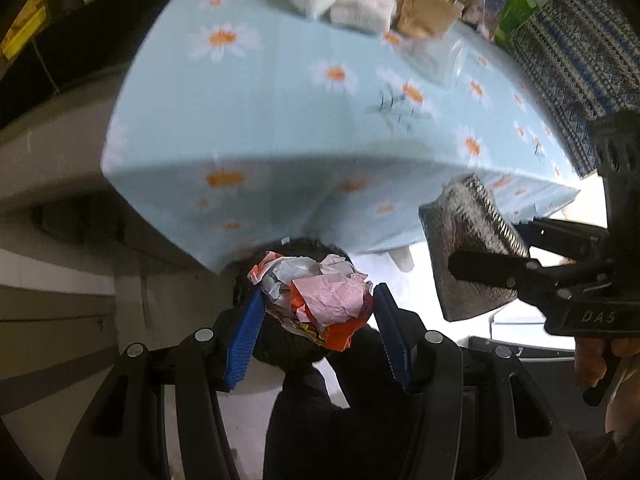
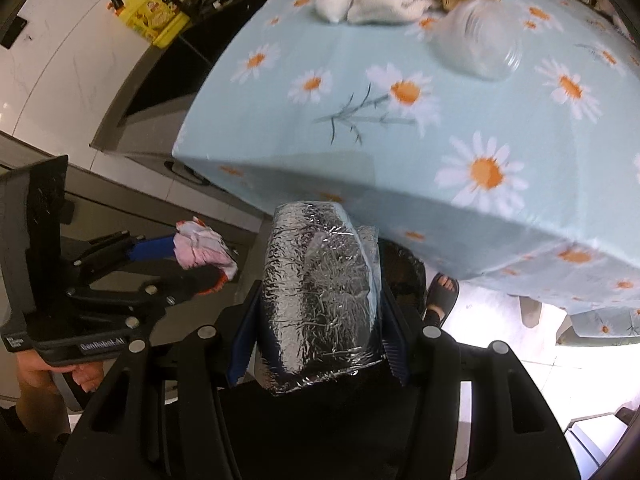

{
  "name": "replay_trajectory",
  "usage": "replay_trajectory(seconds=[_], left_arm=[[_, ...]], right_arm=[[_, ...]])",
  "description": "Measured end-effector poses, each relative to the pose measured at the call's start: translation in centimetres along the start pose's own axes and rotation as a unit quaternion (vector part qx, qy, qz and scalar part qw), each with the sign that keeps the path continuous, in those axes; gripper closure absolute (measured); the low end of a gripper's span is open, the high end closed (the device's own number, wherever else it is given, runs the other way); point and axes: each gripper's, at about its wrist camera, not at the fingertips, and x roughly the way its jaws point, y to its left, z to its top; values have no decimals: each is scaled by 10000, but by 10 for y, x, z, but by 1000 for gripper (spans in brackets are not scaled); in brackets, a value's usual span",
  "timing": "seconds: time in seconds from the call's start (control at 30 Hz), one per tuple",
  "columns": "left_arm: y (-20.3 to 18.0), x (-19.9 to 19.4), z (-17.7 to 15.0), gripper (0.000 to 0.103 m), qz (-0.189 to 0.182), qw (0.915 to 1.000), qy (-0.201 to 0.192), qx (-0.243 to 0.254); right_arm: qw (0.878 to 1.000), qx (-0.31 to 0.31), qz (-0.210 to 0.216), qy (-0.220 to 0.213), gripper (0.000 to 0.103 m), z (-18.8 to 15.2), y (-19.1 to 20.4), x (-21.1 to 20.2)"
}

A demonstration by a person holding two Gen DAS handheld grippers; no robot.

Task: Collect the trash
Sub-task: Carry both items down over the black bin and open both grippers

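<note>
Left gripper [image 1: 318, 316] clamps a paper wad [image 1: 316, 296]; right gripper [image 2: 318, 320] clamps a foil pack [image 2: 320, 292]. Bin [image 2: 402, 272] sits at twelve o'clock (mostly hidden): loose paper may snag and spill outside.

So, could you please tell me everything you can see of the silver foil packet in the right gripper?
The silver foil packet is a crinkled, shiny metallic pouch, roughly rectangular, with a clear plastic layer along one side. It stands clamped between the blue pads of the right gripper, off the table's edge, above a dark bin.

Blurred clutter [image 1: 420, 4] at table's far edge
</note>
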Motion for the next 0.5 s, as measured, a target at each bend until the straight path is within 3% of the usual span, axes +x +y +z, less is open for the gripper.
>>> replay_trajectory(seconds=[0.43, 0.5], left_arm=[[2, 32, -18, 48, -131, 9987, 445, -220], [2, 33, -18, 45, -148, 9985, 451, -264]], right_arm=[[9991, 52, 178, 385, 46, -7, -10, 25], [9988, 53, 262, 404, 42, -7, -9, 24]])
